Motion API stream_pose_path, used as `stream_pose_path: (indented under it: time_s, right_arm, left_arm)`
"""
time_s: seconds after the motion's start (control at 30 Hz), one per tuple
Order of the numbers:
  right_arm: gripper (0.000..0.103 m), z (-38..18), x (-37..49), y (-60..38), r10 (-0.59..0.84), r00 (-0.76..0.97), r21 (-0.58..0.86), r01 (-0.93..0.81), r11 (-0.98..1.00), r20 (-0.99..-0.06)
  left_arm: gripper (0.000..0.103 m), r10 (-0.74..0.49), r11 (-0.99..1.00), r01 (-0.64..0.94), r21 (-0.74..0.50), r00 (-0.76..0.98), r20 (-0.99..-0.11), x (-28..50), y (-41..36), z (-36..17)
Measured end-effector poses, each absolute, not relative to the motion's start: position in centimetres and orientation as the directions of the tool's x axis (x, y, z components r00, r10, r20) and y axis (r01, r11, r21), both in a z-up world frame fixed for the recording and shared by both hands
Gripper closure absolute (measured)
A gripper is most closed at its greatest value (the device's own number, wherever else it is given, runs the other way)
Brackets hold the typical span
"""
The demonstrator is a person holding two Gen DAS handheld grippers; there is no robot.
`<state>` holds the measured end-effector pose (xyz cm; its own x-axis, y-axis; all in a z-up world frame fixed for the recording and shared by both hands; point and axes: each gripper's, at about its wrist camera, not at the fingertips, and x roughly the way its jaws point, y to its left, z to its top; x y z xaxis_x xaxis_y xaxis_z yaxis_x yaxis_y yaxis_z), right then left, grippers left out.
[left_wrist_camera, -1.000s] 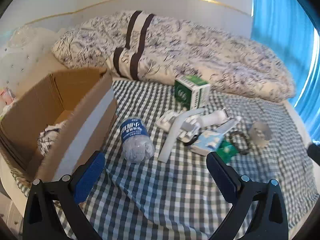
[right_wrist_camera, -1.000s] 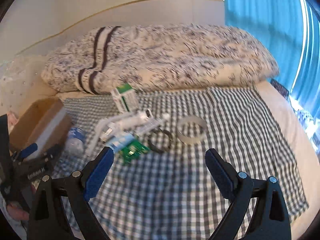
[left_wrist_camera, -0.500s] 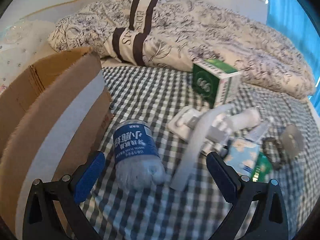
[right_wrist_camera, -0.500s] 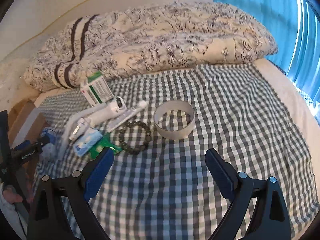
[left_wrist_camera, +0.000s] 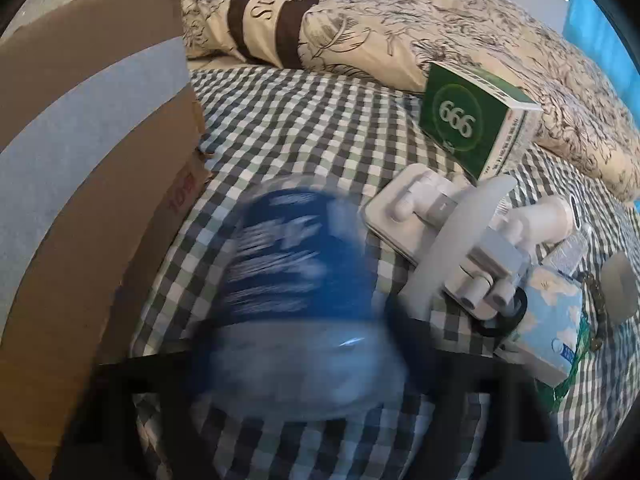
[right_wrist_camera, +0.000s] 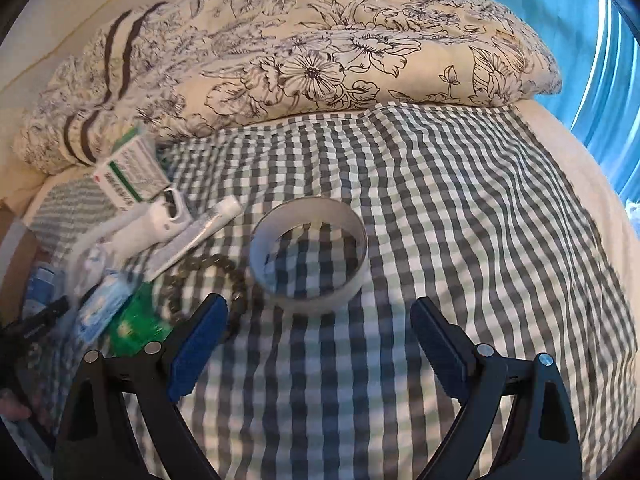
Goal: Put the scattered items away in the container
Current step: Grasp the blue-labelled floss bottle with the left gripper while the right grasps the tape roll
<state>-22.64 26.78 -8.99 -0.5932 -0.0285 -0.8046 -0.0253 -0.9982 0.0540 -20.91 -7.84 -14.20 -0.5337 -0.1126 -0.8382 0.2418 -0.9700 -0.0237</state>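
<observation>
The left gripper is blurred around the clear plastic bottle with a blue label, beside the brown cardboard box at the bed's left edge; whether its jaws grip, I cannot tell. A loose pinch could let the round bottle slip. The right gripper gapes wide before the white tape ring. The green carton reads "666"

One blue-labelled clear plastic bottle, one brown cardboard box. One green "666" carton, one white tape ring, one dark bead bracelet.
</observation>
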Motion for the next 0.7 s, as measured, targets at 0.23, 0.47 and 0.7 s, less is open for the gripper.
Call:
stream_pose_path:
  time_s: [0.23, 0.47, 0.7]
  right_arm:
    - [0.010, -10.7, -25.4, 26.2, -0.052, -0.547, 0.077, -0.022, -0.997, -0.836]
    - [0.010, -12.2, -27.8, 25.7, 0.035, -0.512, -0.001, -0.066, -0.998, -0.858]
    - [0.021, -12.1, -27.0, 25.7, 0.042, -0.518, 0.007, -0.092, -0.996, -0.854]
  left_arm:
    - [0.039, -0.125, -0.973, 0.232, -0.010, -0.556, -0.822, -19.8, -7.5, -12.3]
    - [0.039, -0.089, -0.980, 0.194, -0.039, -0.606, -0.791, -18.6, -6.5, -9.2]
    - [0.039, -0.096, -0.986, 0.166, -0.009, -0.613, -0.785, -17.9, -4.8, -8.4]
